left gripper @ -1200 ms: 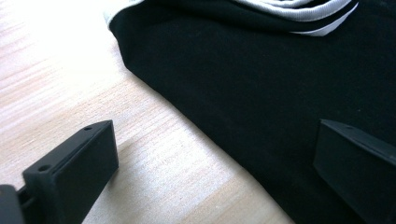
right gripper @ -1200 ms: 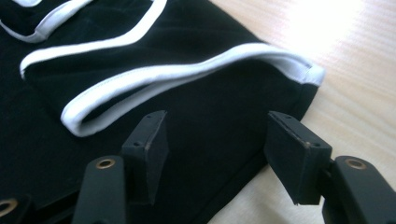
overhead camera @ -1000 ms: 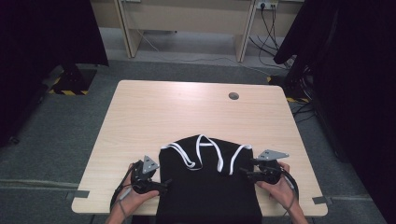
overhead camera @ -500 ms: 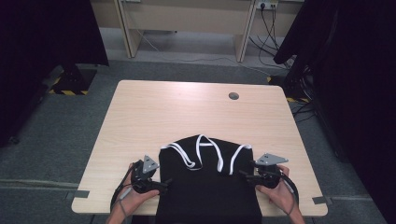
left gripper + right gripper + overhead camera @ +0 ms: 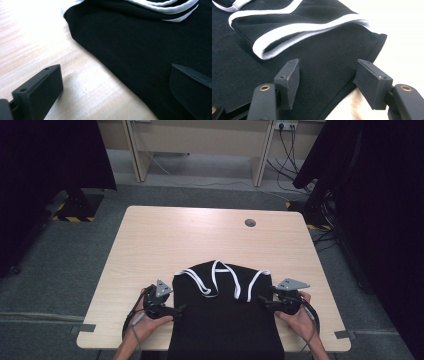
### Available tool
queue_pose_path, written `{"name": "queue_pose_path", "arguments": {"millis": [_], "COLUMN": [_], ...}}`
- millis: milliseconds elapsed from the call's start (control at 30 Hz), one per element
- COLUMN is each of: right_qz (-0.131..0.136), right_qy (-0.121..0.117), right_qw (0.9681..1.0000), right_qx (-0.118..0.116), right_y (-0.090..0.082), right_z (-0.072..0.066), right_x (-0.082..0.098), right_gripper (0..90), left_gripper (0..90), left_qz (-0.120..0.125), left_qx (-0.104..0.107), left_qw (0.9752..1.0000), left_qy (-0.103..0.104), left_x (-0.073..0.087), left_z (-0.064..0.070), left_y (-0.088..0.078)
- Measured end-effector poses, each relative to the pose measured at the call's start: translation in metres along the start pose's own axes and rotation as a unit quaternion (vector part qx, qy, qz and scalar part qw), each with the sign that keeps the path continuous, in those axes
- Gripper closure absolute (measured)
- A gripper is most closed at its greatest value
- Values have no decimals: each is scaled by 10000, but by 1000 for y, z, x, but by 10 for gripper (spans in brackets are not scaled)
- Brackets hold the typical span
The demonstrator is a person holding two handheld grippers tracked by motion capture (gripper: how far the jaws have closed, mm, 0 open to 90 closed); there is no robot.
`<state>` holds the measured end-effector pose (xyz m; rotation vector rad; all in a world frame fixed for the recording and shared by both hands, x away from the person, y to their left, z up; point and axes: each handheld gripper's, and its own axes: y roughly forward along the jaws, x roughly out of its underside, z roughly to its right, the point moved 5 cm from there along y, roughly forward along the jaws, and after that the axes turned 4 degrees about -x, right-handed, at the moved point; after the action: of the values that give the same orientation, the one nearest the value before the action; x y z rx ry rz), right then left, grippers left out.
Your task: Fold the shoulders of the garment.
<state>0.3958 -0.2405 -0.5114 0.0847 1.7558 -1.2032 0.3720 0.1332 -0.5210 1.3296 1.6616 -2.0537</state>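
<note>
A black garment (image 5: 225,320) with white trim (image 5: 220,277) lies flat on the near half of the wooden table (image 5: 200,240), and its lower part hangs over the front edge. My left gripper (image 5: 176,310) rests at the garment's left edge. Its jaws are open and straddle that edge (image 5: 115,95), with black cloth (image 5: 150,50) under the right jaw. My right gripper (image 5: 263,300) sits at the garment's right edge, also open (image 5: 329,80). Between its jaws are the black hem (image 5: 352,82) and flat cloth, and a white-trimmed fold (image 5: 287,37) lies just ahead.
A round cable hole (image 5: 250,223) is in the table's far right part. Another desk (image 5: 200,140) stands behind on the grey floor, with cables (image 5: 300,150) near it. Dark curtains (image 5: 50,160) hang at both sides.
</note>
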Motion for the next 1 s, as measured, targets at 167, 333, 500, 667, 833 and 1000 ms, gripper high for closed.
{"name": "queue_pose_path", "arguments": {"millis": [167,333,500,667,833,1000], "right_qz": [-1,5,26,44,-34,26], "right_qy": [39,65,69,69,71,177], "right_qw": [10000,9999,9999,9999,10000,9998], "right_qx": [59,91,84,76,-8,-19], "right_y": [4,8,12,13,13,8], "right_z": [5,9,13,13,12,15], "right_x": [-4,-8,-12,-12,-13,-14], "right_gripper": [370,371,371,371,330,289], "left_gripper": [0,0,0,0,0,0], "left_qz": [-4,6,-5,3,3,3], "left_qx": [-18,-99,-132,-136,-135,-134], "left_qw": [10000,9999,9998,9998,9998,9998], "left_qy": [-20,-102,-121,-122,-124,-123], "left_x": [-4,-10,-11,-11,-11,-11], "left_z": [-6,-15,-17,-17,-17,-17], "left_y": [5,11,13,13,13,13]}}
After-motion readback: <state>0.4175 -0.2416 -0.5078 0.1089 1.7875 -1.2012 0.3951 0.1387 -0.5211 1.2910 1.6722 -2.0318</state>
